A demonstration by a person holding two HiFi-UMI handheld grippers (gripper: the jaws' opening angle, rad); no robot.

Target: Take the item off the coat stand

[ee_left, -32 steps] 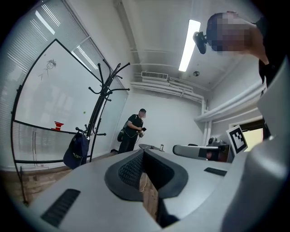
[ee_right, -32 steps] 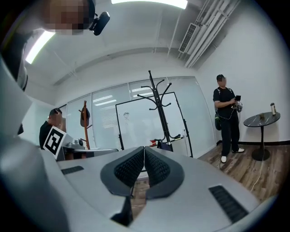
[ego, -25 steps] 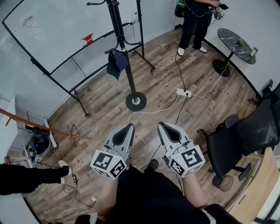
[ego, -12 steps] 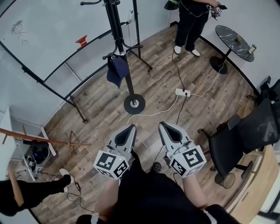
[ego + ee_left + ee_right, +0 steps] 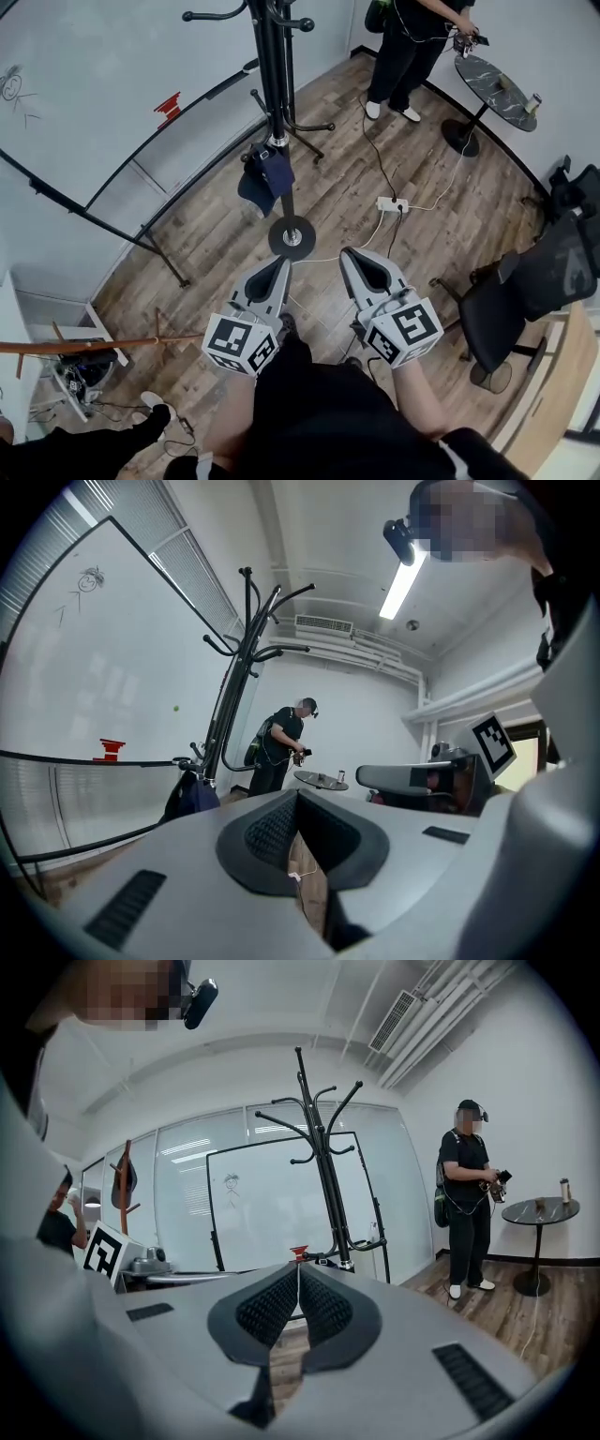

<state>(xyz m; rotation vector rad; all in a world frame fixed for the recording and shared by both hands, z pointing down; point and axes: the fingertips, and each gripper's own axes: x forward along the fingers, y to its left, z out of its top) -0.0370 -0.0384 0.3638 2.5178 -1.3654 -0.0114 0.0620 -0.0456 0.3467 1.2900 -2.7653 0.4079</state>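
Left gripper [image 5: 278, 265] jaws together, nothing in them. Right gripper [image 5: 349, 255] the same, pads touching, empty. Both are low in front of the person, apart from the stand [image 5: 274, 94]. A dark cap [image 5: 264, 178] hangs on a low peg of the stand, above its round base.

The left gripper [image 5: 278, 269] and right gripper [image 5: 350, 255] are held side by side, low in front of the person's body, near each other but apart. Both point forward and away from the person, tips angled slightly toward each other. Each one's jaws are closed, pad against pad at the tips. The marker cubes [image 5: 240, 343] sit at the rear ends, with the bare forearms [image 5: 419, 401] running back behind them.
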